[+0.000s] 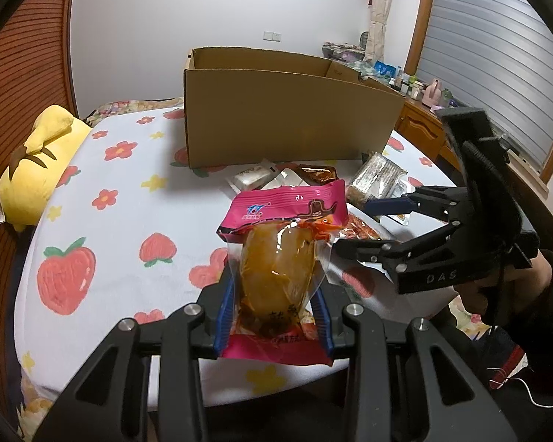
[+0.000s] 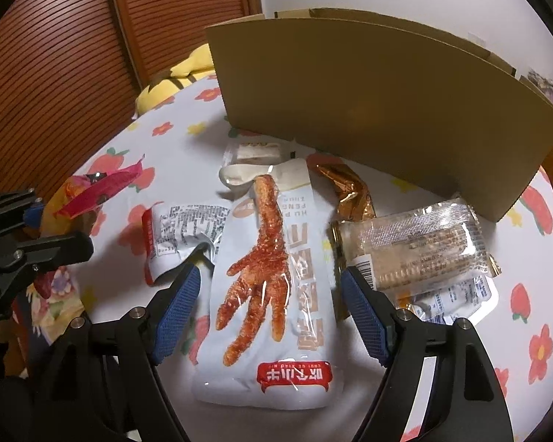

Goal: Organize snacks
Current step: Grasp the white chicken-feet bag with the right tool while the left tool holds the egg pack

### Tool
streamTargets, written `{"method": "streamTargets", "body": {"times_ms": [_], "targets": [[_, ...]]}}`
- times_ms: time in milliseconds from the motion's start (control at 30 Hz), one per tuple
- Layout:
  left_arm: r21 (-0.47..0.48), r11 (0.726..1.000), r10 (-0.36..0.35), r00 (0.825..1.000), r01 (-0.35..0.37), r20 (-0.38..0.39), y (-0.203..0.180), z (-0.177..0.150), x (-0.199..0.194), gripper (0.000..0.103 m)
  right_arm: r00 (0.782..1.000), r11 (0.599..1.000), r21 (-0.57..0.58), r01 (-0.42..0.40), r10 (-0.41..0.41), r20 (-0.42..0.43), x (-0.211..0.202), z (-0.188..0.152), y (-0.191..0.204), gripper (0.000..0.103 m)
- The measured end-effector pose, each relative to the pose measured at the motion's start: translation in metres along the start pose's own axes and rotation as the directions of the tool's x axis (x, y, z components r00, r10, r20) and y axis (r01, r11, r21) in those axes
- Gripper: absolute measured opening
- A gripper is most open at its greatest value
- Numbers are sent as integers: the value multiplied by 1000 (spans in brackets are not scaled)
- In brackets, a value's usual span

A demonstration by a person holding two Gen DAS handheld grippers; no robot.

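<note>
My left gripper [image 1: 274, 316] is shut on a pink snack packet [image 1: 280, 250] with an orange piece inside, held above the table. An open cardboard box [image 1: 287, 118] stands behind it and also shows in the right wrist view [image 2: 379, 99]. My right gripper [image 2: 271, 305] is open, its blue pads on either side of a white chicken-foot packet [image 2: 272, 287] lying on the cloth. It also shows in the left wrist view [image 1: 354, 228], open over the snack pile. The pink packet shows at the left of the right wrist view [image 2: 99, 188].
More snacks lie in front of the box: a clear cracker pack [image 2: 420, 250], a gold wrapper [image 2: 350, 191], a white packet [image 2: 180, 235], a small pale packet [image 2: 258, 151]. A yellow plush pillow [image 1: 40, 162] lies at the left. The fruit-print cloth [image 1: 121, 199] covers the table.
</note>
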State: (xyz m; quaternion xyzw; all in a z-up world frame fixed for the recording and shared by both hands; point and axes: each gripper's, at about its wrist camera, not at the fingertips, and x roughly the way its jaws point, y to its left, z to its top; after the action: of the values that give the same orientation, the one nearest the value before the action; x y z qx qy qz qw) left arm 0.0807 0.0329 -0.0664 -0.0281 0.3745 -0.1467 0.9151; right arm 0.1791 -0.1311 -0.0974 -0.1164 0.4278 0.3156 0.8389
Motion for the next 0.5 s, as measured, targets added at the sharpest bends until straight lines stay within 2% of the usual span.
{"method": "streamTargets", "body": {"times_ms": [400, 433, 500], "targets": [[-4, 1000, 1, 1000, -1, 2, 3, 0, 1, 36, 997, 995, -72, 69, -70, -10, 18, 7, 10, 85], [-6, 1000, 1, 1000, -1, 2, 3, 0, 0, 36, 997, 994, -81, 78, -79, -11, 19, 7, 11, 84], [-11, 1000, 2, 1000, -2, 2, 4, 0, 0, 36, 998, 995, -83, 62, -64, -16, 19, 6, 11, 77]]}}
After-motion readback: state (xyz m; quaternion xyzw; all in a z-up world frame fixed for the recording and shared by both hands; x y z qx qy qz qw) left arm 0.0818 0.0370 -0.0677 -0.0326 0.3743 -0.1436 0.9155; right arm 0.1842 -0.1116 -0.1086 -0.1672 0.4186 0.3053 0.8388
